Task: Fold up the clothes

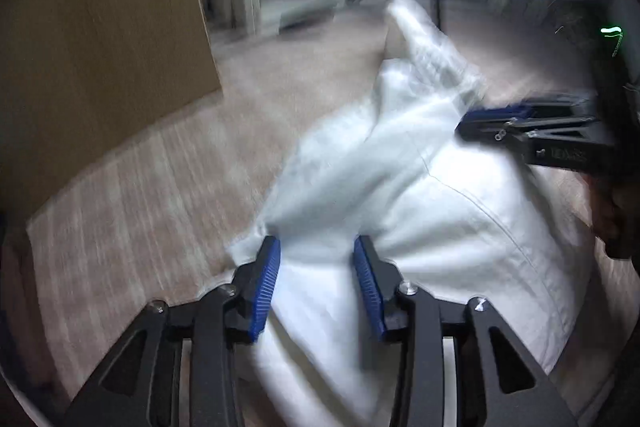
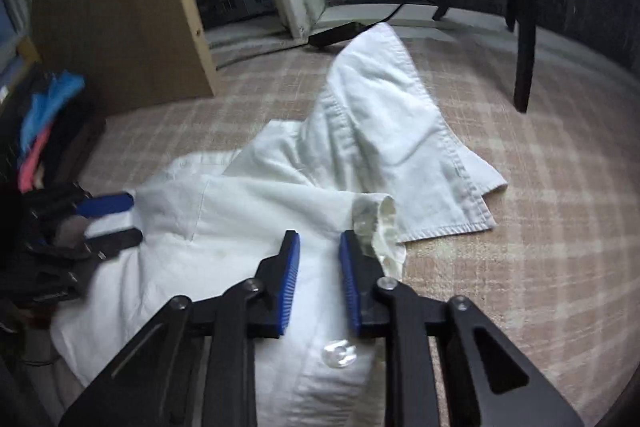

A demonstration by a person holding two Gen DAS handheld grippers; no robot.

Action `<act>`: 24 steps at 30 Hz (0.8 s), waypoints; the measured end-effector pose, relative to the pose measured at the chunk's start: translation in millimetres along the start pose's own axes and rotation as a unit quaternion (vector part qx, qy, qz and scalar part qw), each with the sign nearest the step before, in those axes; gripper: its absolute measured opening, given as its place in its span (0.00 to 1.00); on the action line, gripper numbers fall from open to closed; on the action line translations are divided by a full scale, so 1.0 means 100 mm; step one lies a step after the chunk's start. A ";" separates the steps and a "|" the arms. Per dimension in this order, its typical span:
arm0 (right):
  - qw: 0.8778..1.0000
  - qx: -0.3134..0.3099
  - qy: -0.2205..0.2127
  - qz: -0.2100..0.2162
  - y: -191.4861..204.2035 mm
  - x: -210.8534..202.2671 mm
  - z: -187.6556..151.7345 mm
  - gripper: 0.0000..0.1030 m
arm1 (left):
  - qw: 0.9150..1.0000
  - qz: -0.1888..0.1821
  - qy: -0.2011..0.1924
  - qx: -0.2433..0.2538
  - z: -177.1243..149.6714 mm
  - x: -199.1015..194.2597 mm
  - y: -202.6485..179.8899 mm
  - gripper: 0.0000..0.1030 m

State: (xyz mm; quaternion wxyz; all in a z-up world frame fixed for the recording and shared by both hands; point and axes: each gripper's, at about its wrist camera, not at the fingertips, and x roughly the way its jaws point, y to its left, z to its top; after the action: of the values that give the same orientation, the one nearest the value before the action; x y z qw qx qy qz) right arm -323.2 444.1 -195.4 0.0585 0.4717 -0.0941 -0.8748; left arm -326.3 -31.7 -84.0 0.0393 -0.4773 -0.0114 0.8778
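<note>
**Two grippers over a soft white shirt**

My left gripper (image 1: 316, 283) straddles the crumpled white cotton shirt (image 1: 420, 195), blue ribbed pads apart, nothing pinched. My right gripper (image 2: 320, 279) stands narrower over cloth beside a clear button; whether it grips, I cannot tell. The shirt sprawls on the beige checked bedcover (image 2: 540, 227), one panel trailing toward twelve o'clock. It looks light, limp and wrinkly, so I'd pinch stitched hems or the collar, where the cloth is thickest

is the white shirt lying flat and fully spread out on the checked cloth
No: in the right wrist view the white shirt lies rumpled on the checked cloth, with one part humped up toward the window.
</note>
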 end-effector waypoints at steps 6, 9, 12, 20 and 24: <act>0.999 0.006 -0.044 -0.021 0.00 -0.58 -0.02 0.26 | 0.997 -0.014 -0.008 -0.081 -0.01 -0.41 0.21 0.40; 0.999 -0.021 -0.035 -0.015 0.19 -0.81 -0.23 0.33 | 0.993 -0.033 -0.034 -0.106 -0.12 -0.67 0.13 0.48; 0.998 -0.056 0.005 -0.030 0.30 -0.75 -0.54 0.34 | 0.995 -0.044 -0.026 -0.082 -0.29 -0.68 -0.11 0.49; 1.000 0.028 0.003 0.000 0.08 -1.18 -0.65 0.41 | 0.998 0.022 0.028 -0.048 -0.45 -0.56 -0.33 0.50; 0.988 0.113 -0.072 0.078 -0.09 -1.81 -0.73 0.71 | 0.991 -0.015 -0.011 -0.135 -0.54 -1.13 -0.16 0.66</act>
State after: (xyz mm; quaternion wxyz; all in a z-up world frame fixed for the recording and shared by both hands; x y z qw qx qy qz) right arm -162.8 479.9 -89.5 0.0665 0.4026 -0.2325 -0.8829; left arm -218.8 -26.1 -17.5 -0.0126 -0.4683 -0.1375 0.8727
